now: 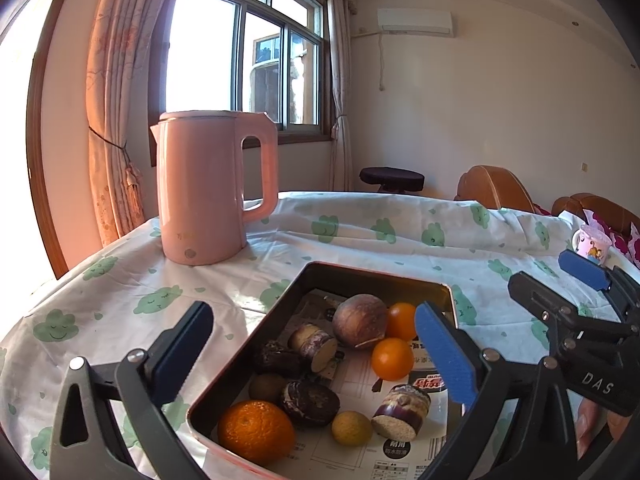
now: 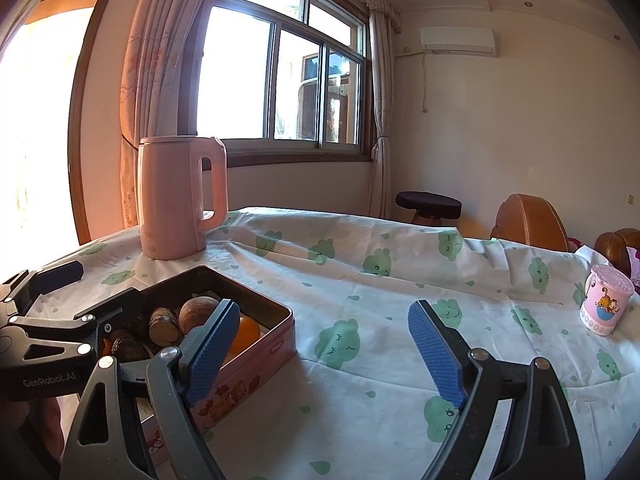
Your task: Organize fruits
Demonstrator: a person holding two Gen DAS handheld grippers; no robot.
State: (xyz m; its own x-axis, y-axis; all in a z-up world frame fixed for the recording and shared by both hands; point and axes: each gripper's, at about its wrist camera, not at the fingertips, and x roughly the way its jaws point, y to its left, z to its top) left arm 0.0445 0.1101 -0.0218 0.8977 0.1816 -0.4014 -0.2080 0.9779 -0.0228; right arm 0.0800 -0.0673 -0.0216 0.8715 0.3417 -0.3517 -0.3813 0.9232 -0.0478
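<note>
The left gripper [image 1: 316, 348], jaws wide and empty, overlooks fruit in a tin [image 1: 372, 278]. Only the right view, with the right gripper [image 2: 324, 348] also wide and empty, fully shows the cartoon cup [image 2: 604, 304] at right on the cloud-print tablecloth [image 2: 360, 272], below the window [image 2: 280, 80].

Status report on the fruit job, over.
Left gripper jaws wide open over the tin, empty. Right gripper open, empty, beside it. Fruit all in tin. Kettle behind, clear.
</note>
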